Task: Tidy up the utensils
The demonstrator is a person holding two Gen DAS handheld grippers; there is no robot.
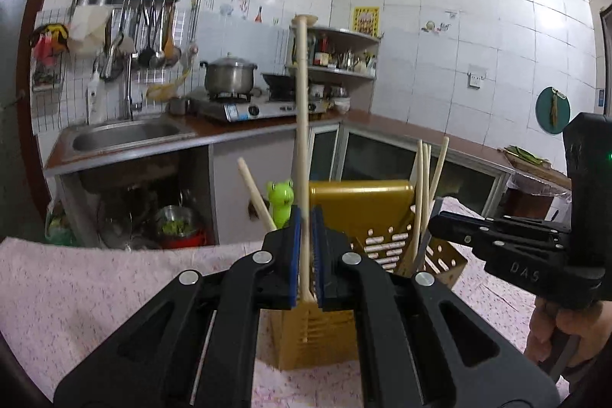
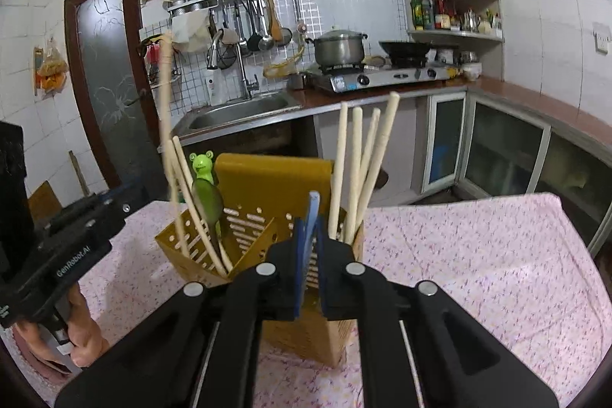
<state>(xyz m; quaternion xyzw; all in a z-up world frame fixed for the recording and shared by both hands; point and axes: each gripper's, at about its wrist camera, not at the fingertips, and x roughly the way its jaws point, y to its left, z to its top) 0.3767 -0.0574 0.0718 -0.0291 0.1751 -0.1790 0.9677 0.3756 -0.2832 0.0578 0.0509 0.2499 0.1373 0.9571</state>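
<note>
Standing upright between left gripper (image 1: 305, 255) pads, chopstick (image 1: 303, 125)

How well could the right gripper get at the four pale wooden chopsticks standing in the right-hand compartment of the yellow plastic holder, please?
Probably well, once it opens. The right gripper looks empty, its blue pads nearly together, and it sits just in front of the four pale wooden chopsticks. Their upper ends stand free above the yellow plastic holder, with nothing between.
</note>
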